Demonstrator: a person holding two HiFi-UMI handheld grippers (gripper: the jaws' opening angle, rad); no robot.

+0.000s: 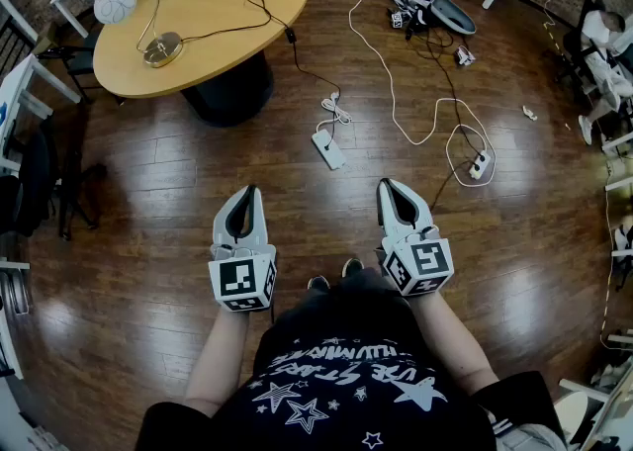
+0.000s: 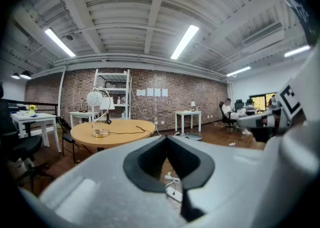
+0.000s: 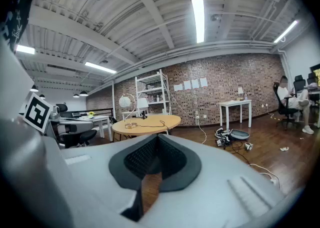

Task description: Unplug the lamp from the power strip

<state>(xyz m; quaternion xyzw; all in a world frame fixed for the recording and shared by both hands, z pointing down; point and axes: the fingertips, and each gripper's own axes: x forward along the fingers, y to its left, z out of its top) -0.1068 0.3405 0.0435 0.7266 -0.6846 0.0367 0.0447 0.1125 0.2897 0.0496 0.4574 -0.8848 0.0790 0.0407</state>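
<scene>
A lamp (image 1: 119,4) with a white globe shade and a brass base stands on the round wooden table (image 1: 218,4) at the far left. Its black cord (image 1: 247,14) runs off the table edge and down to a white power strip (image 1: 328,148) on the wood floor. My left gripper (image 1: 249,190) and right gripper (image 1: 386,184) hang side by side above the floor, short of the strip, both shut and holding nothing. In the left gripper view the lamp (image 2: 97,107) is far off and the strip (image 2: 175,192) shows through the jaw gap. The right gripper view shows the lamp (image 3: 128,104) on the table (image 3: 150,121).
A second power strip (image 1: 480,164) with a long looped white cord lies on the floor to the right. Dark gear (image 1: 427,6) lies at the back. White tables and chairs stand round the room's edges. A person (image 1: 601,39) sits at the far right.
</scene>
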